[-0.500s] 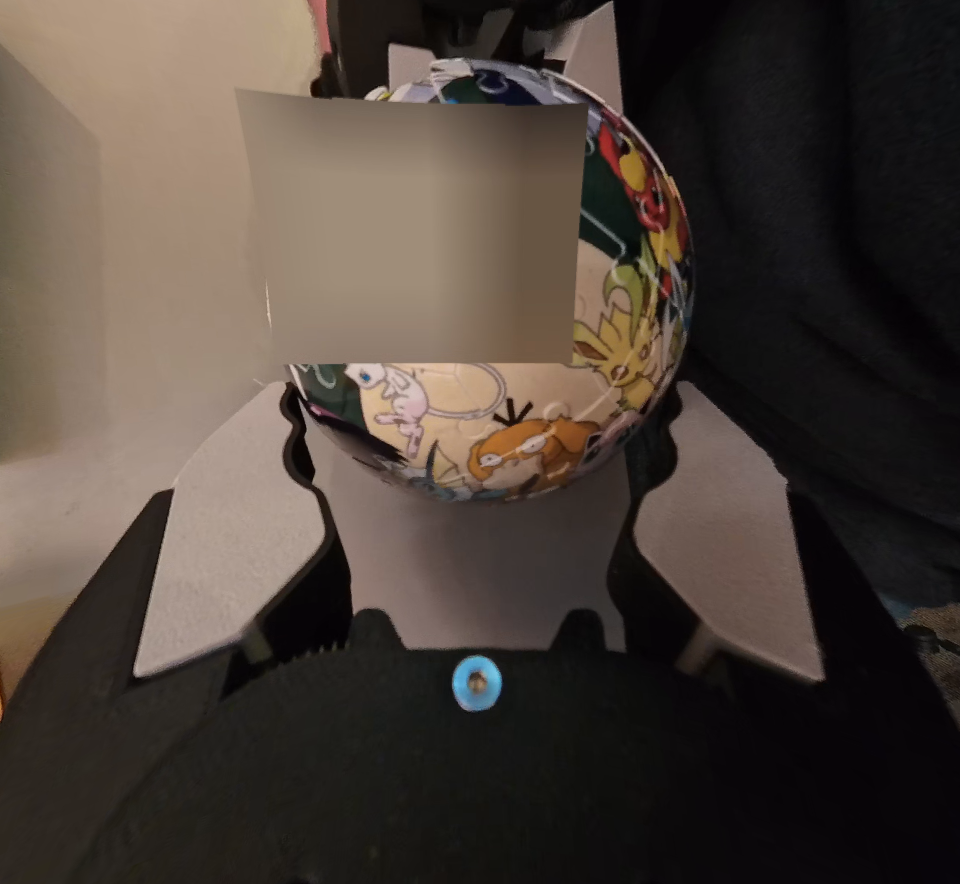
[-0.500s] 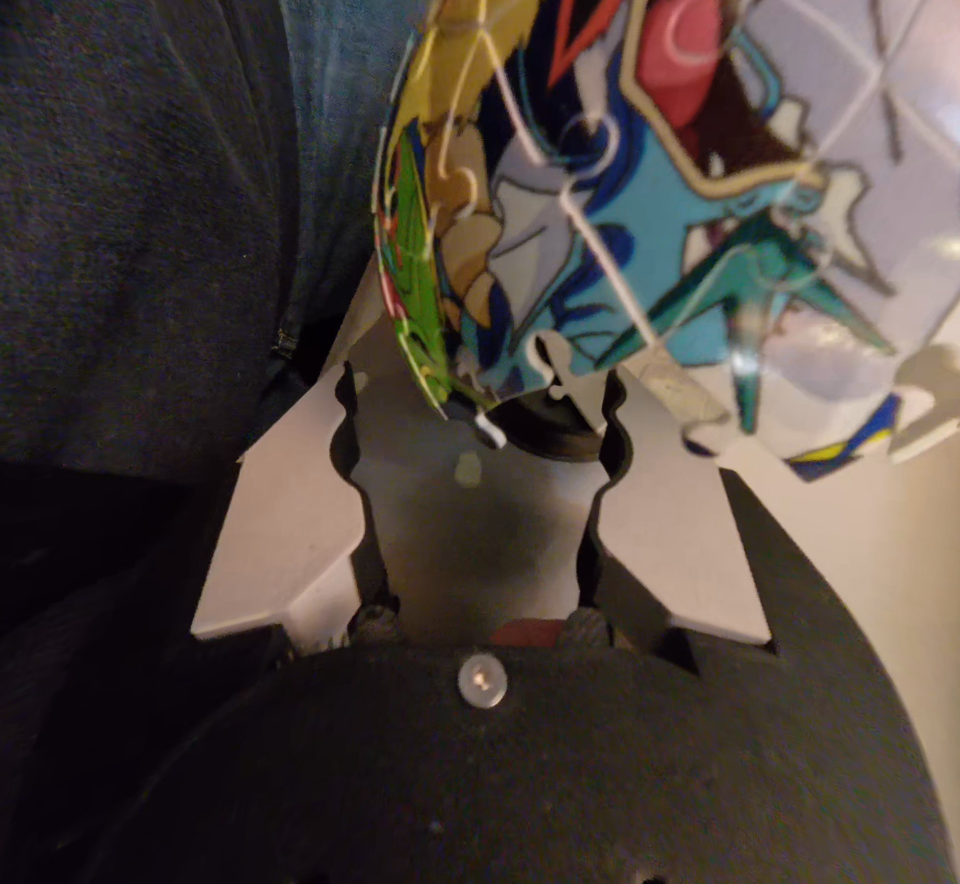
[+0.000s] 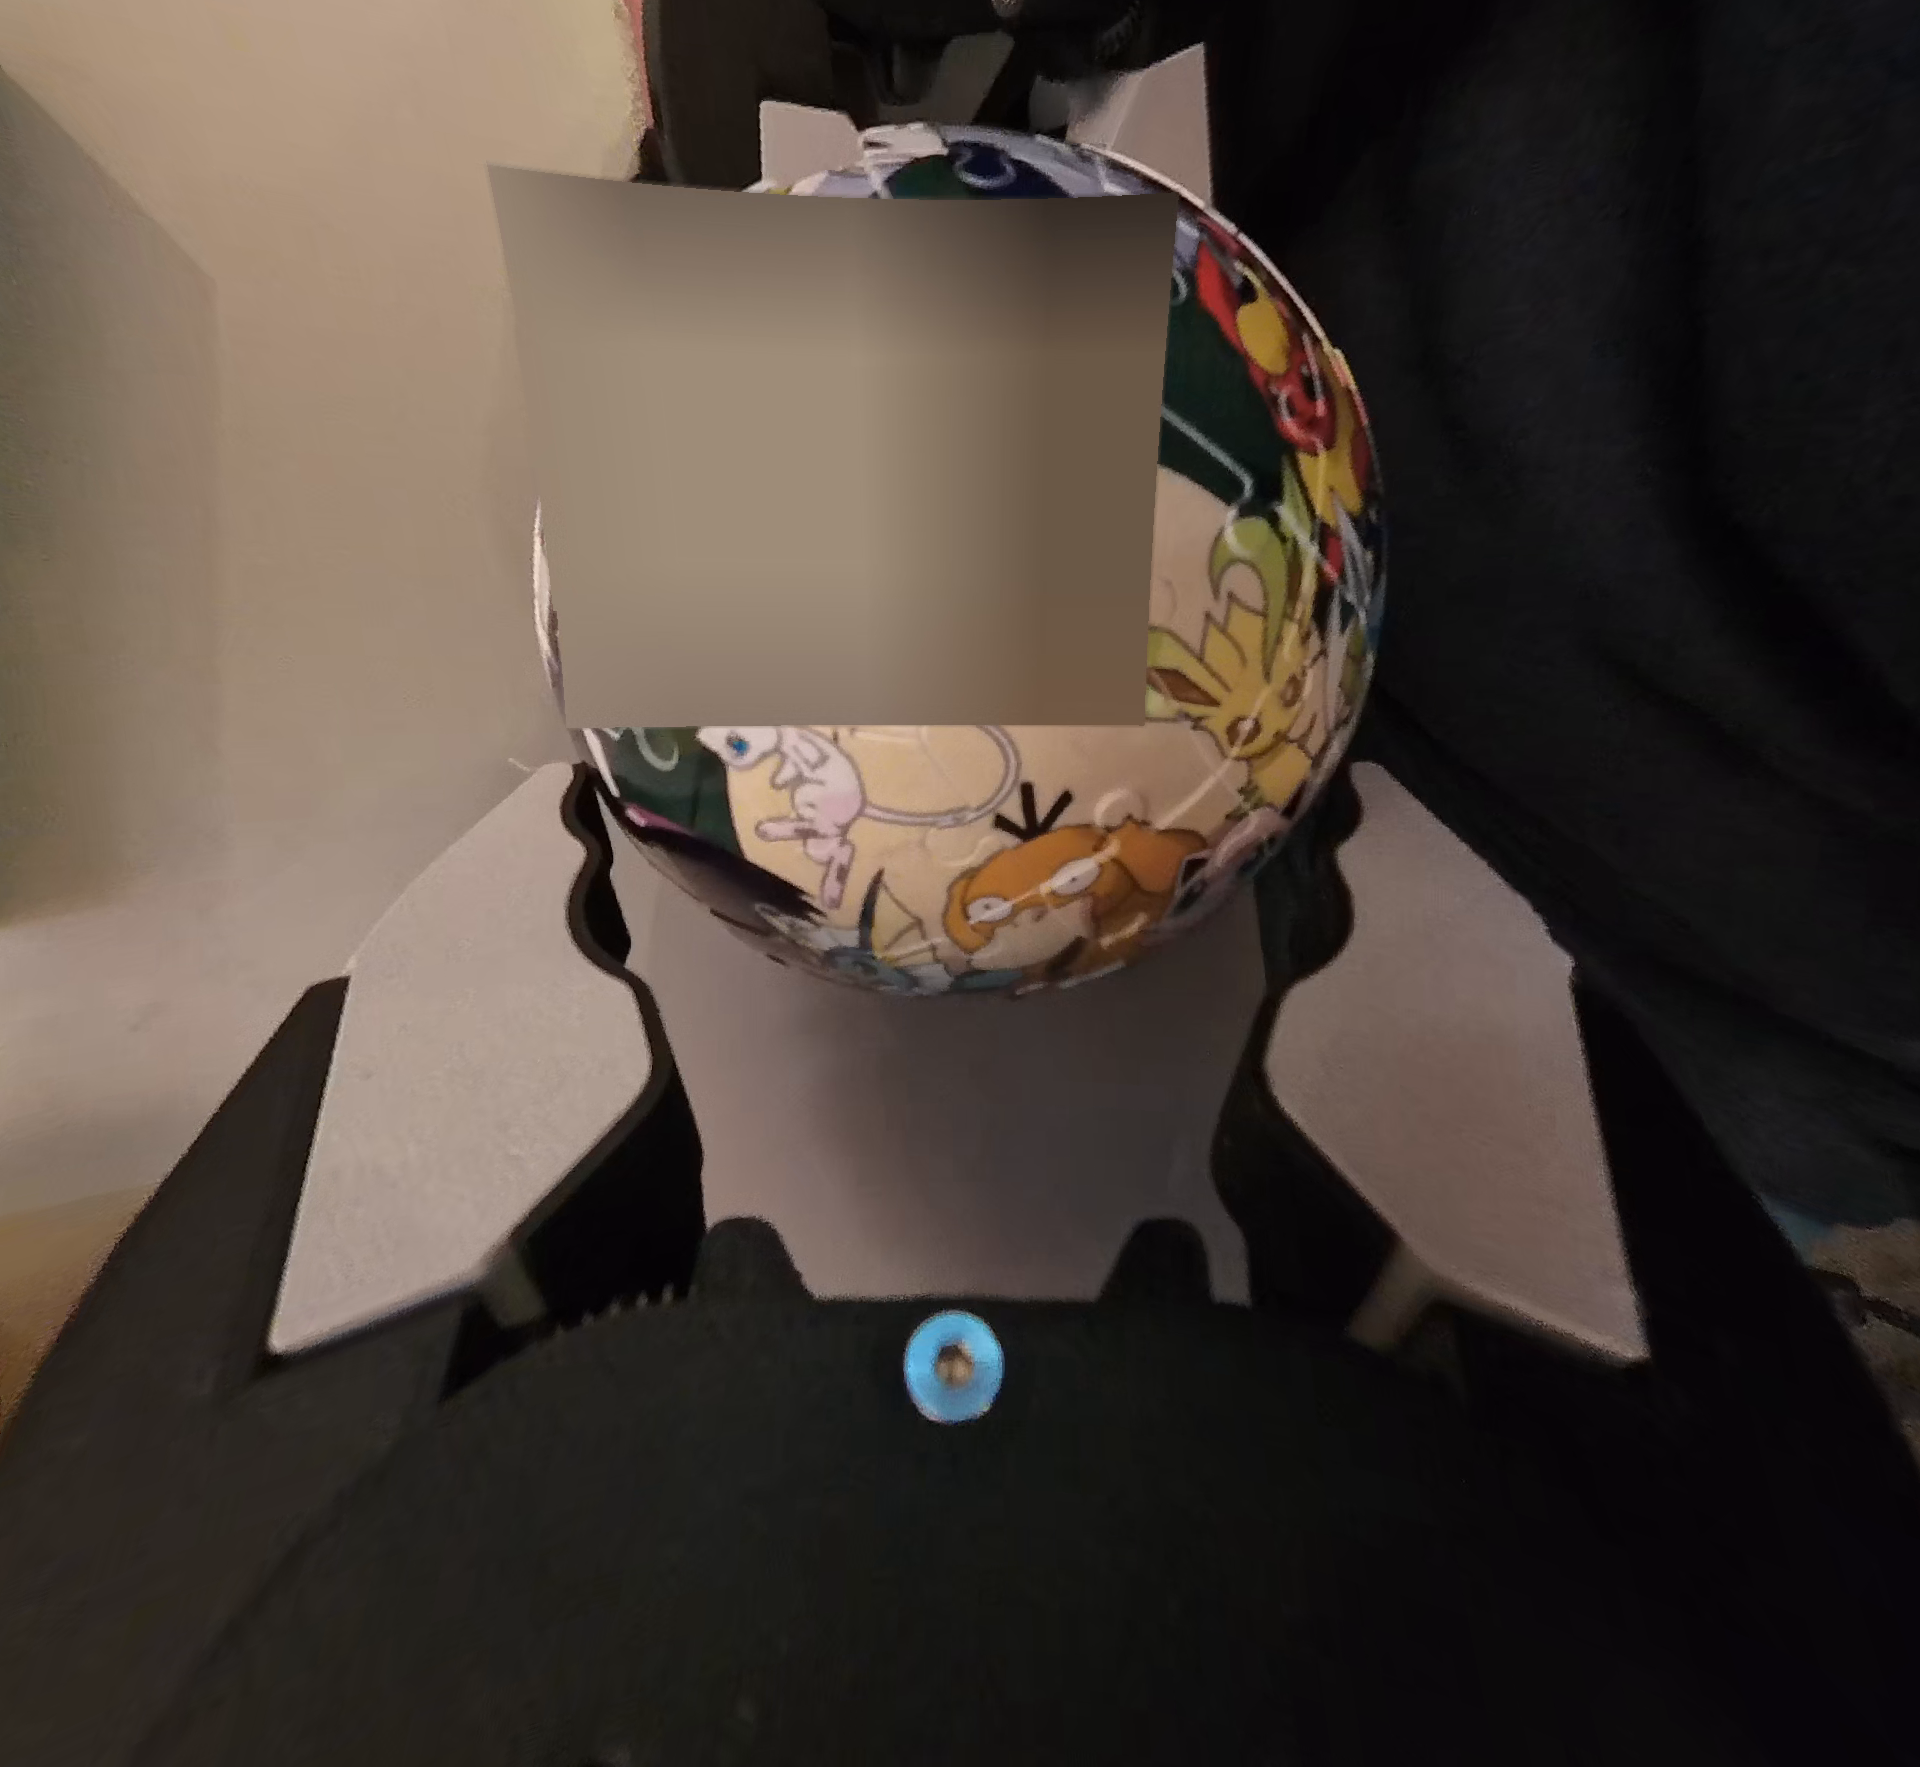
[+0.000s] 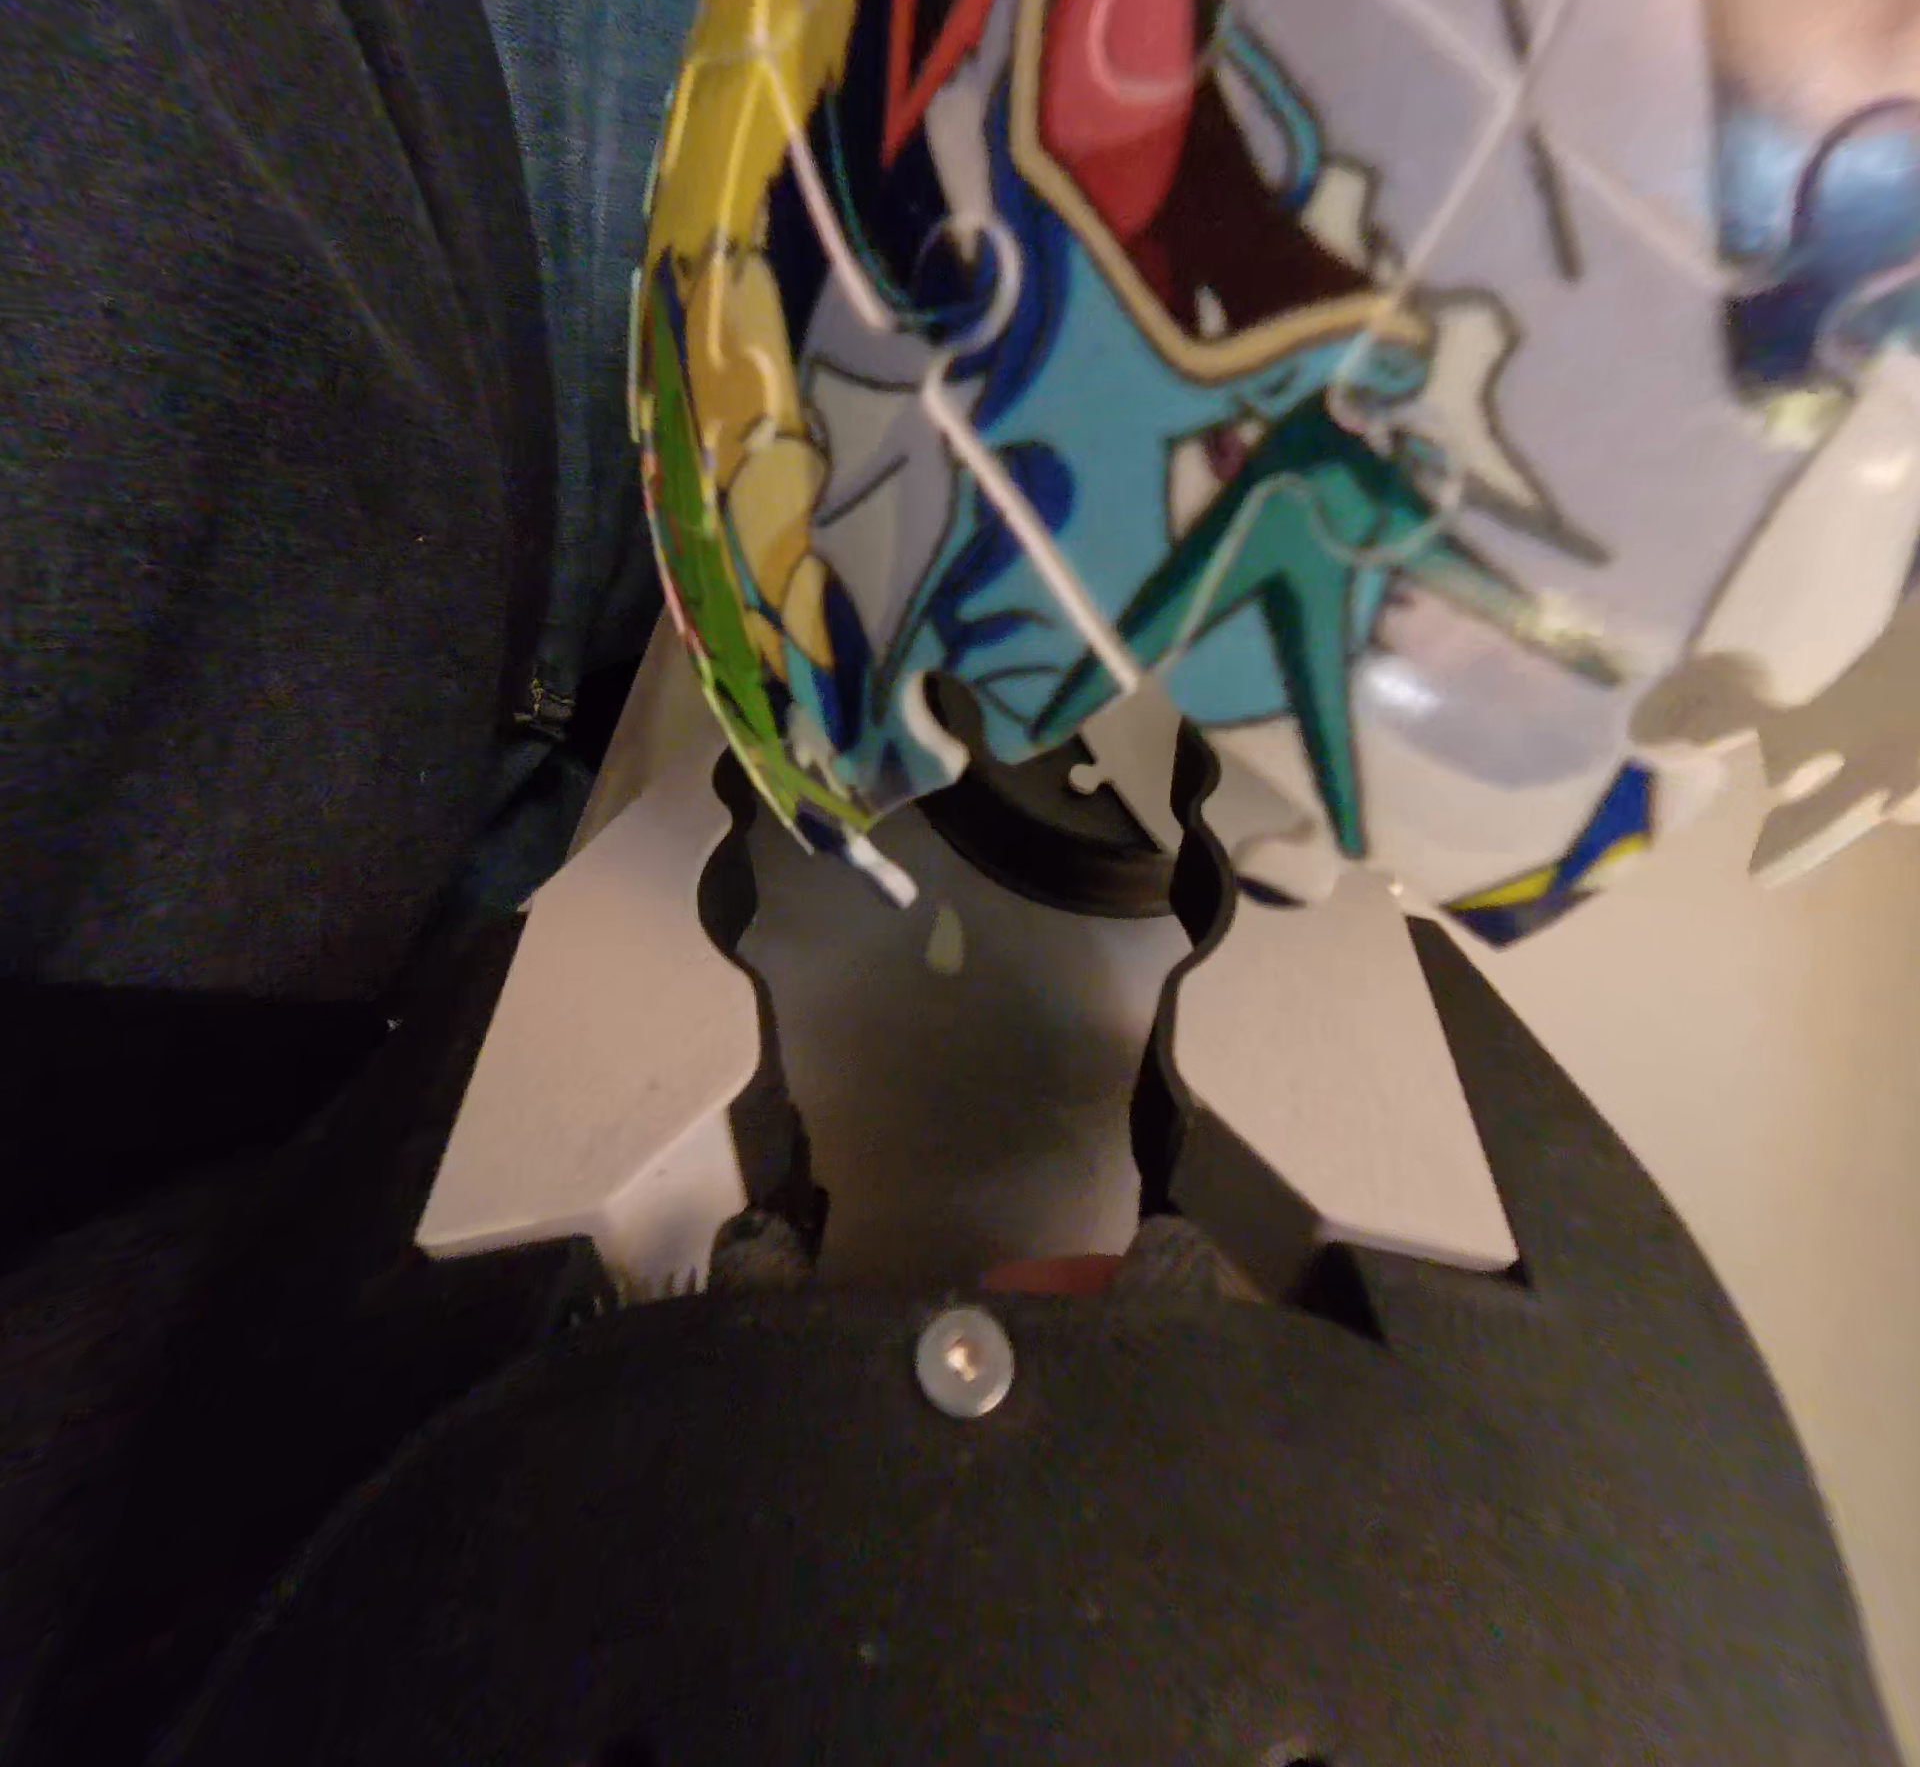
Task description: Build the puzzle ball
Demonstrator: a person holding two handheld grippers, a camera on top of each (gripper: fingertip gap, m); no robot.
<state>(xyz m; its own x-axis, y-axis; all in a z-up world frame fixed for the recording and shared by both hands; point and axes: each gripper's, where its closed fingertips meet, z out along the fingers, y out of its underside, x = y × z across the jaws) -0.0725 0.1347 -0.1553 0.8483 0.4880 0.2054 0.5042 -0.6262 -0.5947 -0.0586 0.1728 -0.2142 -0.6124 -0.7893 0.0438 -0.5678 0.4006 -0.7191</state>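
Left wrist view, left to right: pale wall (image 3: pixel 312 367) is filling the left side, out of focus. The left gripper (image 3: pixel 961 813) is reaching forward with its jaws set wide, the two grey-faced fingers (image 3: pixel 468 1042) sitting against the lower left and lower right flanks of the puzzle ball (image 3: pixel 1247 678), holding it between them. The ball is sitting mid-frame, up off any surface; nothing in view is carrying it but the grippers. It is covered in cartoon creature prints, with an overlaid blurred patch hiding much of its front. Above the ball the right gripper's grey fingers (image 3: pixel 1164 117) are meeting its top edge. Dark clothing (image 3: pixel 1610 470) of a person is filling the right side.

Right wrist view, left to right: dark fabric and a blue denim sleeve (image 4: pixel 582 159) are showing at left. The right gripper (image 4: pixel 971 824) is sitting with jaws narrow; the ball's open jigsaw edge (image 4: pixel 862 782) is hanging right at the fingertips, but whether they are actually pinching it I cannot tell. The ball (image 4: pixel 1143 367) is filling the upper middle and right, blurred, with a gap of missing pieces along its lower rim. The left gripper's dark body (image 4: pixel 1049 844) is showing through that gap.
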